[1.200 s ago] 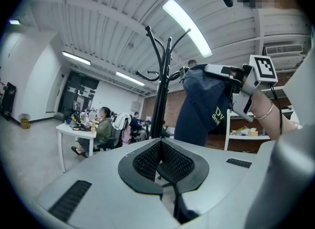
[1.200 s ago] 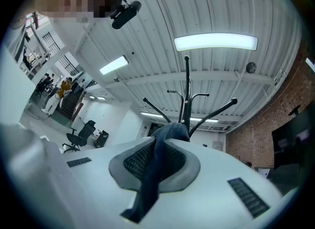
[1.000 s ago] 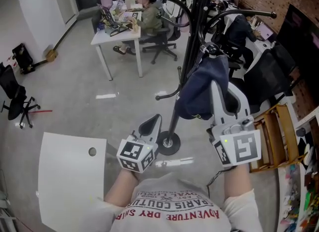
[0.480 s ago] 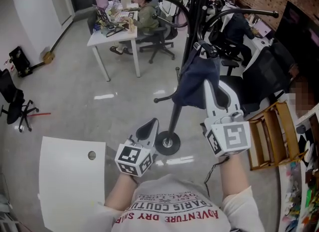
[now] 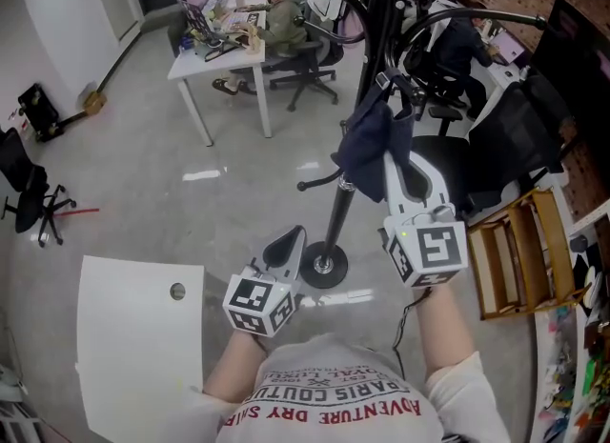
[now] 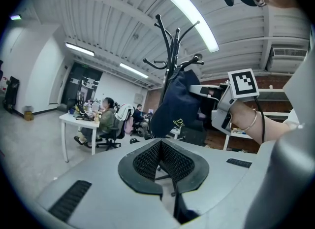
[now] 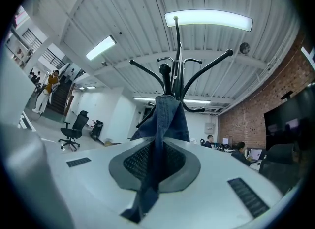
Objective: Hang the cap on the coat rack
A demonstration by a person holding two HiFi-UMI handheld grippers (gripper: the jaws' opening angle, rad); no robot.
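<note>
1. My left gripper [image 5: 289, 238] here: pale grey shell, black ribbed pads [image 6: 162, 160], dark slotted patches on both sides.
2. Its cube [image 5: 257, 301] shows black-and-white square markers.
3. My right gripper [image 5: 398, 160] has the same grey build, with a marker cube [image 5: 426, 252] and a small green light [image 5: 404, 234] glowing.
4. A thin black cable [image 6: 263, 127] runs along my right wrist.
5. There's a slim bracelet [image 6: 252, 120] there too.
6. I'm wearing a white short-sleeved T-shirt [image 5: 324, 365] with red lettering across the chest.
</note>
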